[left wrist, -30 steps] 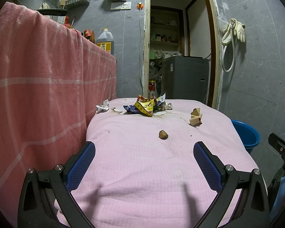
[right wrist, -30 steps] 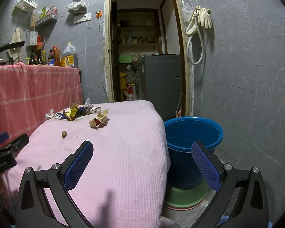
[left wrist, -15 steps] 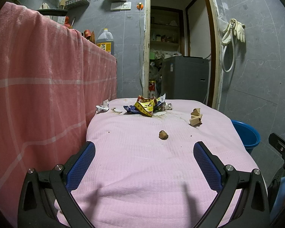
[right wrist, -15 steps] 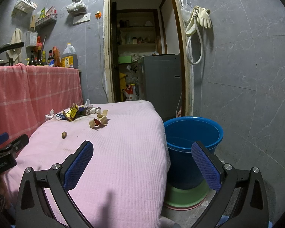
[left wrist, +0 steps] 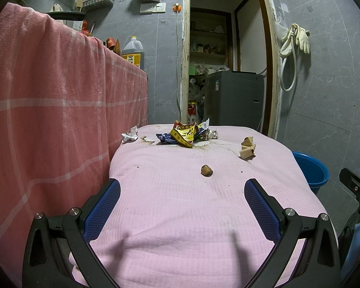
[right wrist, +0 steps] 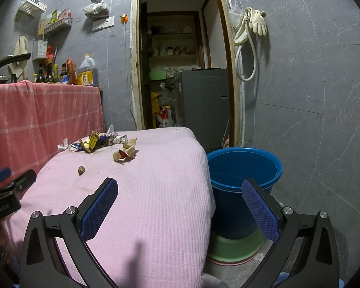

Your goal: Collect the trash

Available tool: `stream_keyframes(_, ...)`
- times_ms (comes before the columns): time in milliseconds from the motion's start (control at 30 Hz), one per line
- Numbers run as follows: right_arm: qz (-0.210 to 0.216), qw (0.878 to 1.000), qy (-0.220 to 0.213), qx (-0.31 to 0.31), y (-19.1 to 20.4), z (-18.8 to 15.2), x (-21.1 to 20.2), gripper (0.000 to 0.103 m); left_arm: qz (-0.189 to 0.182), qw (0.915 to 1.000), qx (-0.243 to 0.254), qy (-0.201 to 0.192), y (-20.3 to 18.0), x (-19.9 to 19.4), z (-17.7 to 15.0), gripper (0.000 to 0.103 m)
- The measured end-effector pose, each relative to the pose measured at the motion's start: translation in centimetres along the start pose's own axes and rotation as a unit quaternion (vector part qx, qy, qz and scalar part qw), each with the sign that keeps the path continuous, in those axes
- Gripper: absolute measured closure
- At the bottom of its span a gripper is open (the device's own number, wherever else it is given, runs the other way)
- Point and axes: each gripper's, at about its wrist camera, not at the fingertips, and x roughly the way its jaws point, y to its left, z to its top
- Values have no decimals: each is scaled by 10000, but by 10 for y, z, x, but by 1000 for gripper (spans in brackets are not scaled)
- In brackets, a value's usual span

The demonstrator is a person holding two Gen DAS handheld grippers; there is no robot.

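Both hand-held grippers (left wrist: 182, 206) (right wrist: 180, 206) gape wide, holding nothing; blue bucket (right wrist: 244, 168) looks empty.

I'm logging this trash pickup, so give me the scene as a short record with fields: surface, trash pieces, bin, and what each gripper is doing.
surface: table under a pink cloth
trash 1: wrapper pile at the far end
trash 2: crumpled white paper, far left edge
trash 3: tan cardboard scraps, right of the pile
trash 4: small brown lump, nearest, alone mid-table
bin: blue bucket on the floor beside the table's right side, stacked on a green basin
left gripper: open, holding nothing, short of the trash
right gripper: open, holding nothing
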Motion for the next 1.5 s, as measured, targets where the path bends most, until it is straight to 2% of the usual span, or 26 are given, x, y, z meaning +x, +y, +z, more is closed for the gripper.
stream_keyframes(1133, 44, 10000, 15, 24, 0, -2, 2, 0, 46, 10000, 8, -5, 9, 3, 6, 2)
stream_keyframes(1333, 184, 9994, -285, -102, 0, 15, 10, 0, 157, 9998, -64, -57, 15, 20, 19, 2)
stream_keyframes(1500, 459, 9965, -621, -325, 5, 38, 29, 0, 187, 9998, -81, -26, 17, 36, 35, 2)
